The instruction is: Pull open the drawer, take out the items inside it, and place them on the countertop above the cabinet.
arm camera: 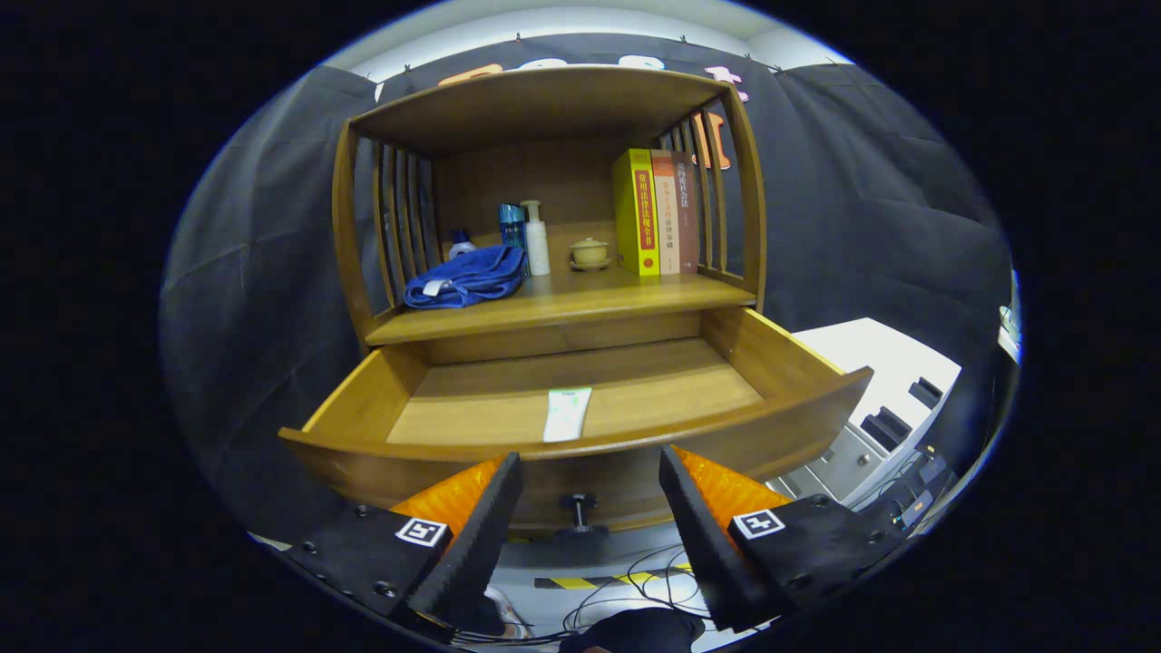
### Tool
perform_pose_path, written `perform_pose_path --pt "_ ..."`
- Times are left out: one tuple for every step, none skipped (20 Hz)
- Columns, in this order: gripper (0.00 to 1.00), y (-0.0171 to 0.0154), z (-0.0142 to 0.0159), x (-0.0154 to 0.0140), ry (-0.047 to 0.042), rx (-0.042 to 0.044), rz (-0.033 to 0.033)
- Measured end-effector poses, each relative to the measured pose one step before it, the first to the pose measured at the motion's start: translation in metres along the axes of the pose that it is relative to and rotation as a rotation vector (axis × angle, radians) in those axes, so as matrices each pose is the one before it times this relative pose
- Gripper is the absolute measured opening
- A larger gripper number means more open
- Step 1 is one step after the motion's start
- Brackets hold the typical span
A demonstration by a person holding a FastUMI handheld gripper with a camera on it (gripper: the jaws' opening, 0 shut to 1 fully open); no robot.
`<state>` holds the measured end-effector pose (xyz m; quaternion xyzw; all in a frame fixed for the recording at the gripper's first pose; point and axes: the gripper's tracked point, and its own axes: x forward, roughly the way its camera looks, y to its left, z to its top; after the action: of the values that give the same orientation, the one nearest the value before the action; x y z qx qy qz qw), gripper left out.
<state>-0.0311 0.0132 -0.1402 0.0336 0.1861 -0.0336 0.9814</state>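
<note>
The wooden drawer (780,358) of the cabinet stands pulled out, its curved front just ahead of my fingers. A white tube (567,414) lies flat on the drawer floor near the front wall, roughly in line with the gap between my fingers. The dark drawer knob (579,504) sits below the front edge, between the fingertips but apart from them. My gripper (590,472) is open, with nothing between its black and orange fingers (490,512). Above the drawer runs the countertop (562,304).
On the countertop lie a blue towel (467,278), a blue bottle (512,227), a white pump bottle (536,238), a small yellow lidded cup (590,251) and upright books (655,213). Slatted side walls flank it. White units (884,399) stand at the right; cables (626,594) lie on the floor below.
</note>
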Motion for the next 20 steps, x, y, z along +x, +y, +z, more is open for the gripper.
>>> perform_pose_path --pt "0.99 -0.00132 0.0091 0.00122 0.00316 -0.00621 -0.00277" --pt "0.99 -0.00017 0.01106 0.00274 -0.00431 -0.00314 0.00149" --pt "0.99 0.00287 0.01279 0.00467 -0.00347 -0.00405 0.008" --pt "0.99 0.00035 0.01019 0.00625 0.00735 -0.00625 0.00277" --pt "0.99 0.00126 0.00921 0.00663 0.00815 -0.00244 0.00911" --pt "0.99 0.00368 0.00813 0.00764 0.01464 -0.00391 0.01179" --pt "0.99 0.00277 0.00715 0.00795 0.00987 -0.00382 0.01437" --pt "0.99 0.00279 0.00653 0.00824 0.01167 -0.01058 0.00832" --pt "0.99 0.00139 0.00488 0.007 0.00881 -0.00464 0.01005" --pt "0.99 0.00259 0.00187 0.00864 0.01886 -0.00426 0.006" --pt "0.99 0.00188 0.00194 0.0101 0.01272 0.00625 0.00659" --pt "0.99 0.00043 -0.00093 0.00902 0.02788 -0.00054 -0.00349" --pt "0.99 0.00007 0.00017 0.0082 0.01408 0.00136 0.00106" --pt "0.99 -0.00111 -0.00251 0.00934 0.02657 -0.00631 -0.00516" --pt "0.99 -0.00036 -0.0023 0.00924 0.02248 -0.00479 -0.00233" --pt "0.99 -0.00228 -0.00383 0.00808 0.03006 -0.00066 -0.01239" --pt "0.99 -0.00225 -0.00364 0.00757 0.02775 -0.00562 -0.00794" --pt "0.99 -0.0016 -0.0051 0.00695 0.03366 0.00273 -0.00919" --pt "0.99 -0.00102 -0.00605 0.00824 0.0401 -0.00192 -0.0099" --pt "0.99 -0.00042 -0.00521 0.00659 0.03571 -0.00074 -0.00201"
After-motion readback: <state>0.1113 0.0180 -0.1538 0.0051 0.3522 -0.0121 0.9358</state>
